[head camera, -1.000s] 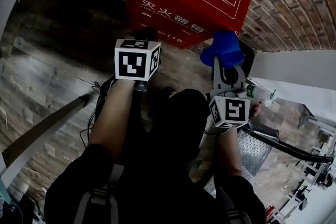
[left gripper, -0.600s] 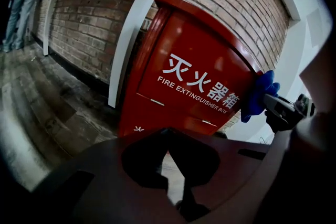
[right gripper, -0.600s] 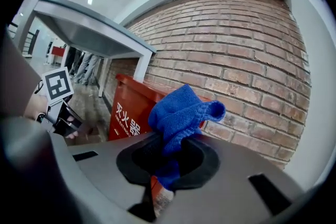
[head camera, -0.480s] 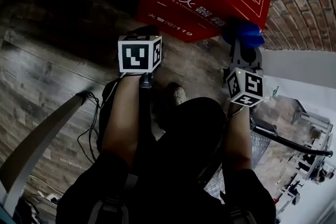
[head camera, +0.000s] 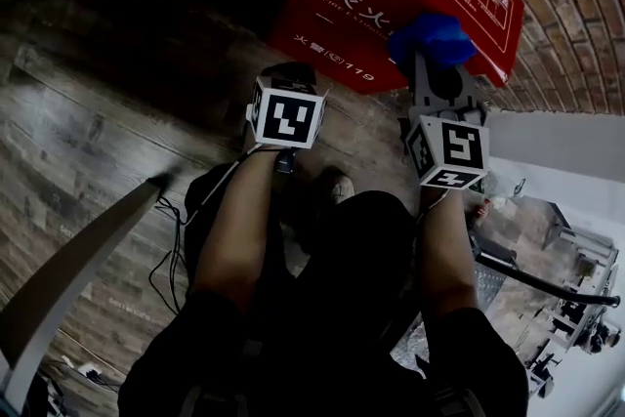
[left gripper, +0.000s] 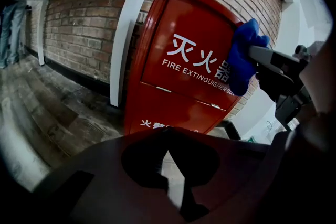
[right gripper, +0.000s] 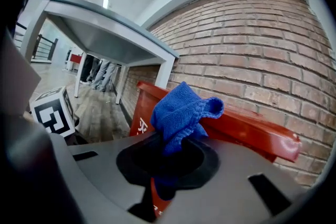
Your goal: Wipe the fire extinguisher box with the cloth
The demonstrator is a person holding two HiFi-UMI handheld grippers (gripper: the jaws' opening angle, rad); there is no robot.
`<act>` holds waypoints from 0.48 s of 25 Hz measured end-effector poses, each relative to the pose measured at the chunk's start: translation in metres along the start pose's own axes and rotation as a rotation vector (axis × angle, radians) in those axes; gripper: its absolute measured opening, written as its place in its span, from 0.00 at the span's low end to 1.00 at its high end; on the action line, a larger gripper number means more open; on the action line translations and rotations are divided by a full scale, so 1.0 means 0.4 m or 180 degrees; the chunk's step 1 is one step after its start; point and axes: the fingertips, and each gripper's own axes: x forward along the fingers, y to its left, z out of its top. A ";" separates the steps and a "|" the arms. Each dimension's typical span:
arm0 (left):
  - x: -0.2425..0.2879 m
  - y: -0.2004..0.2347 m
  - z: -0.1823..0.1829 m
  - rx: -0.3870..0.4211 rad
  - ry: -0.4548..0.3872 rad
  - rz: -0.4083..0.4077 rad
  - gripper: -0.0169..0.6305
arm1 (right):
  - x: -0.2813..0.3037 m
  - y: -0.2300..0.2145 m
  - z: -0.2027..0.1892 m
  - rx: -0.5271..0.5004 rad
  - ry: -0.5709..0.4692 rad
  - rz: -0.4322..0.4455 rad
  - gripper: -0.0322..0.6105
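The red fire extinguisher box (head camera: 391, 0) stands against the brick wall, white lettering on its front (left gripper: 184, 65). My right gripper (head camera: 436, 73) is shut on a bunched blue cloth (head camera: 439, 38), which sits against the box's front near its top right edge. In the right gripper view the cloth (right gripper: 181, 113) sticks up from the gripper (right gripper: 176, 147), with the box's top rim (right gripper: 247, 131) just behind. My left gripper (head camera: 289, 78) hangs lower left of the box, apart from it, jaws together on nothing (left gripper: 169, 162). The left gripper view also shows the cloth (left gripper: 242, 55).
A brick wall (right gripper: 252, 55) runs behind the box. A white post (left gripper: 128, 34) stands left of it. Wooden plank floor (head camera: 107, 112) lies below, with cables (head camera: 171, 259). A white table frame (right gripper: 105, 29) is to the left, and metal equipment (head camera: 566, 298) at lower right.
My right gripper has carried the cloth from below the box's lower right corner up onto its front near the top edge. The left gripper stayed low beside the box.
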 end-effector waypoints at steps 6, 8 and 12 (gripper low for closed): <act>-0.053 0.058 -0.018 -0.0078 -0.0012 0.0120 0.03 | 0.094 0.103 0.084 -0.0059 -0.0140 0.0264 0.13; -0.061 0.073 -0.053 0.0071 0.0068 0.0187 0.03 | 0.121 0.134 0.099 -0.0127 -0.0157 0.0320 0.13; -0.065 0.117 -0.085 0.0099 0.0167 0.0224 0.03 | 0.172 0.188 0.124 -0.0147 -0.0203 0.0399 0.13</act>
